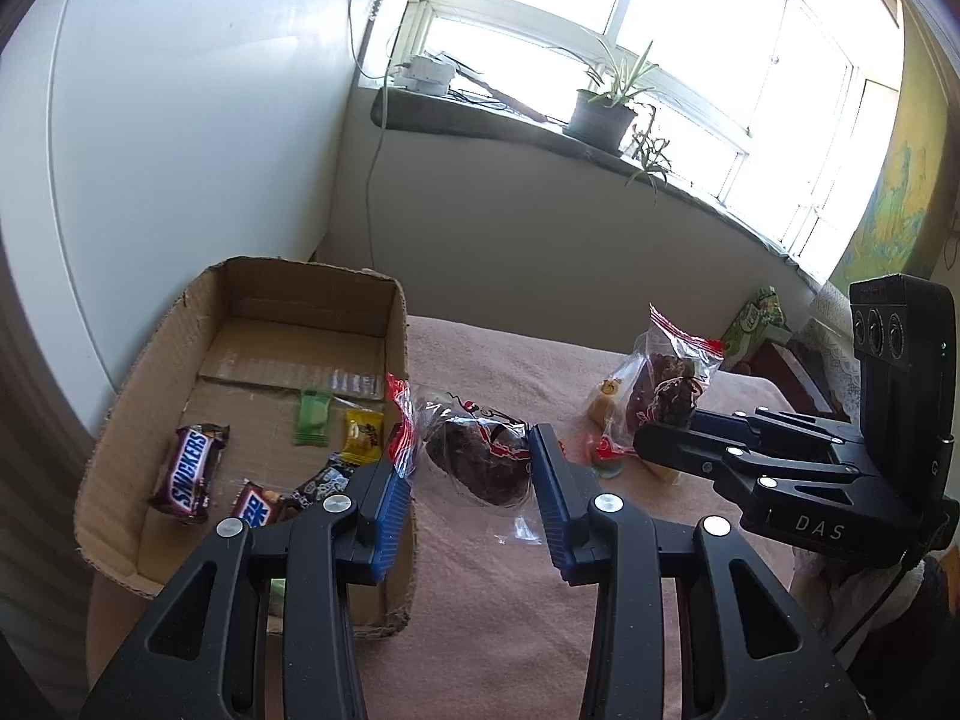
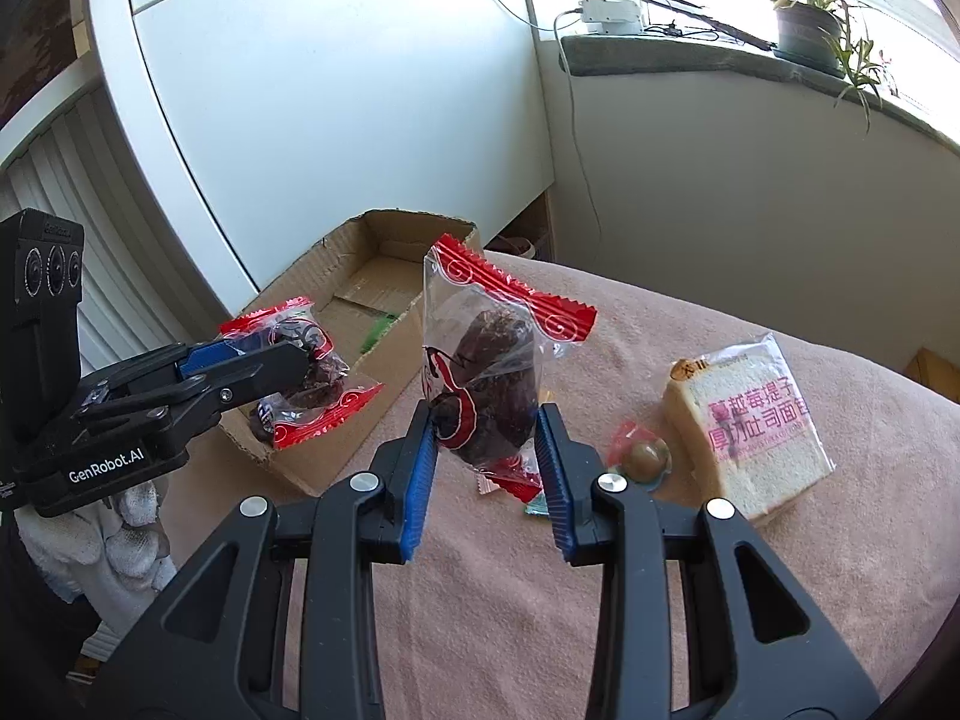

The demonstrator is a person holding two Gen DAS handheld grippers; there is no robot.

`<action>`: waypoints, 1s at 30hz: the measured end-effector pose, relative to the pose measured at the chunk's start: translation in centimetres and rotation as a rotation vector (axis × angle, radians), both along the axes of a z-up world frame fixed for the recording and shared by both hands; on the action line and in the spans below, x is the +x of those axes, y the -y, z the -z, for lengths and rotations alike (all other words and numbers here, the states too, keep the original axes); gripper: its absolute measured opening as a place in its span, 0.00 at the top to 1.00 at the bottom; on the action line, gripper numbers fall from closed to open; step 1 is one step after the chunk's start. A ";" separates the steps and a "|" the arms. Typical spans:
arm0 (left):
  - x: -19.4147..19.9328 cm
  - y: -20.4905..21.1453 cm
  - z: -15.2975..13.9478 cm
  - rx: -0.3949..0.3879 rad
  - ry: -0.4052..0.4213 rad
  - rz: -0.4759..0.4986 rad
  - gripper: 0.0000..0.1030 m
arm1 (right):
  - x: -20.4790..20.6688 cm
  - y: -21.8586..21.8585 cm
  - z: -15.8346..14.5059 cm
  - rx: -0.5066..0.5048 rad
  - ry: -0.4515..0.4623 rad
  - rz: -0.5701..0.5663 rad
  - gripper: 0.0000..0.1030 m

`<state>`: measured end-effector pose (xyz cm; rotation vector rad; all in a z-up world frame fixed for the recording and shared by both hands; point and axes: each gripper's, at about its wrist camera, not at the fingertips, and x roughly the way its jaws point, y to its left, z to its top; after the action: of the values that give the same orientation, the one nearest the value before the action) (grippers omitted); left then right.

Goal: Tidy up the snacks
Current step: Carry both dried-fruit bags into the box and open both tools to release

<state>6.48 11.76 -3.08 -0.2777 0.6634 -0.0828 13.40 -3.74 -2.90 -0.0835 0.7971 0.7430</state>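
Note:
My left gripper point(image 1: 471, 468) is shut on a clear red-edged bag with a dark cake point(image 1: 480, 459) and holds it beside the right wall of the cardboard box point(image 1: 396, 324). It also shows in the right wrist view point(image 2: 300, 372) above the box's near corner. My right gripper point(image 2: 486, 438) is shut on a second dark cake bag point(image 2: 486, 372), held upright above the pink cloth. In the left wrist view this bag point(image 1: 666, 384) sits at the right gripper's fingertips point(image 1: 645, 438). The box holds a Snickers bar point(image 1: 189, 474) and several small snacks.
A wrapped bread slice point(image 2: 750, 432) and a small round green sweet point(image 2: 645, 456) lie on the pink cloth point(image 2: 660, 600) to the right. A green carton point(image 1: 753, 321) stands at the far right. A windowsill with a potted plant point(image 1: 603, 111) runs behind.

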 end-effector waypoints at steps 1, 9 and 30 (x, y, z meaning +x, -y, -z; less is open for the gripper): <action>-0.1 -0.5 0.0 0.001 0.002 -0.010 0.64 | 0.1 -0.7 -0.1 -0.003 0.004 -0.009 0.67; -0.5 -4.2 0.3 0.008 -0.002 -0.078 0.64 | 1.8 -5.8 -0.4 -0.017 0.010 -0.074 0.67; 0.1 -7.8 1.7 0.033 -0.032 -0.137 0.64 | 5.7 -15.3 1.8 -0.055 -0.023 -0.175 0.67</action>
<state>6.60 19.60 -4.83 -0.2926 0.6753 0.0635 19.09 11.61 -4.73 -0.1970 0.8394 0.8888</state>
